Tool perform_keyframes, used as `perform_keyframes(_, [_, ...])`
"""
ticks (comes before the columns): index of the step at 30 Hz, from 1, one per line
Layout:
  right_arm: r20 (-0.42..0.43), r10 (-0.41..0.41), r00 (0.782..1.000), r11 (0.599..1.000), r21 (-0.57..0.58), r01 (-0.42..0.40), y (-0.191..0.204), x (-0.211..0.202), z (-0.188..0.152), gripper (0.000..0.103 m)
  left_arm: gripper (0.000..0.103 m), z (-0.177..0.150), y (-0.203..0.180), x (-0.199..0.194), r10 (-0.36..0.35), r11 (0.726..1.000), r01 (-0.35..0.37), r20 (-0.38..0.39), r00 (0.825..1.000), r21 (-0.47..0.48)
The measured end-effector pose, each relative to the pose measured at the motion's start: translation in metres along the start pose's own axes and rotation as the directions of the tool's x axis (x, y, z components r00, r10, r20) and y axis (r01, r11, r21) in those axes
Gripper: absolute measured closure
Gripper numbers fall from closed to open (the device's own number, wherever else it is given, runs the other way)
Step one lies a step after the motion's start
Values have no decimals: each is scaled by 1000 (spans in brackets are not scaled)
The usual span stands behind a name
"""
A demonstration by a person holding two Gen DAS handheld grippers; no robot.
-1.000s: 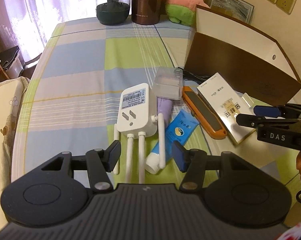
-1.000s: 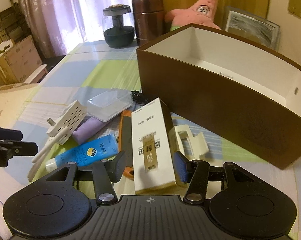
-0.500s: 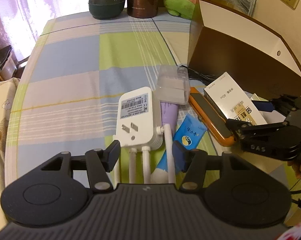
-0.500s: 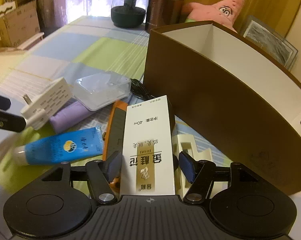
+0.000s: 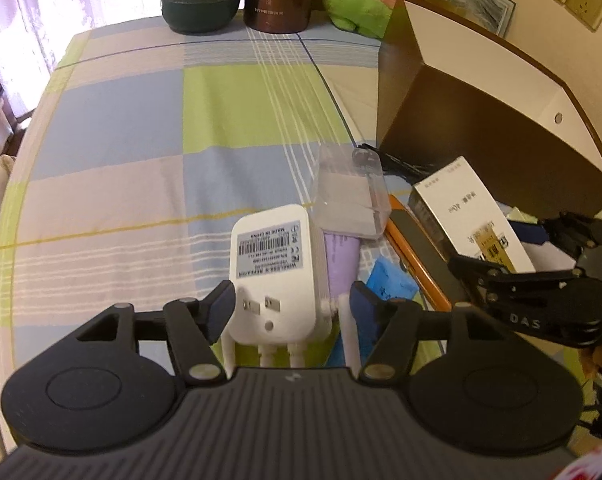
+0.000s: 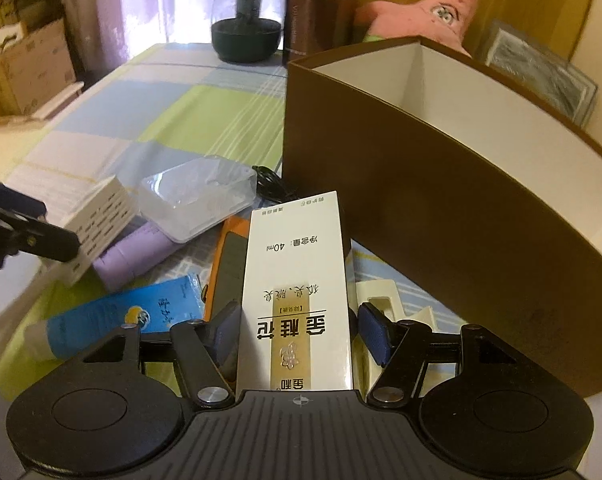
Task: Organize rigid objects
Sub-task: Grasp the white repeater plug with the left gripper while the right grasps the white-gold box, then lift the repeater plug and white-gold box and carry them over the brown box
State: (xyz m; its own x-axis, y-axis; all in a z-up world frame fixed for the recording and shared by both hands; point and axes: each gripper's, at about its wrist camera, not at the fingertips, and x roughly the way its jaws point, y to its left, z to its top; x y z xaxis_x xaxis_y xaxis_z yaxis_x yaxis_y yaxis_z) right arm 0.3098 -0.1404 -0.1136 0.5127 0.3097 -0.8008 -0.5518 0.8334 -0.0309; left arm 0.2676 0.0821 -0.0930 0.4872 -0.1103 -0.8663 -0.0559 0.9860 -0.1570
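Since a second ago I have pushed both claws forward: my left claw (image 5: pixel 293 308) has come in around the white wireless repeater (image 5: pixel 275 268), and my right claw (image 6: pixel 297 330) has slid along the white carton (image 6: pixel 297 280) until its blue pads flank the carton's near end.

My left claw is open, the left pad right at the repeater's plug end, the right pad beside its antenna; whether either pad presses I cannot tell. The repeater lies plug-face up on the checked counter (image 5: pixel 141 140), its white antennas pointing back under my claw. My right claw is open too, with a slim gap showing between the right pad and the carton.

Just right of the repeater lies a lilac tube (image 5: pixel 341 256), its far end under a clear plastic case (image 5: pixel 351 196). A blue tube (image 6: pixel 121 320) lies nearer me, partly beneath the carton's side, and an orange-edged device (image 6: pixel 225 264) sits under the carton's left edge. A cream plastic piece (image 6: pixel 385 300) lies to the carton's right.

The brown box (image 6: pixel 441 216), open-topped with a white inside, stands just behind the carton. At the counter's far end stand a dark glass jar (image 6: pixel 247 20), a brown flask (image 6: pixel 321 8) and a pink plush star (image 6: pixel 433 8).
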Motion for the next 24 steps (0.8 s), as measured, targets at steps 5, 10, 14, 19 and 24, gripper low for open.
perform_keyframes(5, [1,30,1000,997,67,-30,-9,-2,2,42,42,8,14,14,-28,998,27,-14,999,-52])
perform_keyframes(10, [1,46,999,992,114,-46,-14,-4,2,42,47,9,27,28,-73,993,68,-47,996,-99])
perform_keyframes(14, [-1,51,999,991,125,-50,-16,-7,0,42,48,5,25,27,-77,993,74,-33,996,-88])
perform_keyframes(19, [-15,60,998,992,113,-58,-12,-15,-6,42,48,-10,16,16,43,999,-45,-52,998,-23])
perform_keyframes(24, [-36,67,997,992,113,-63,-10,-25,-14,42,51,-31,7,3,217,975,-213,-77,973,64])
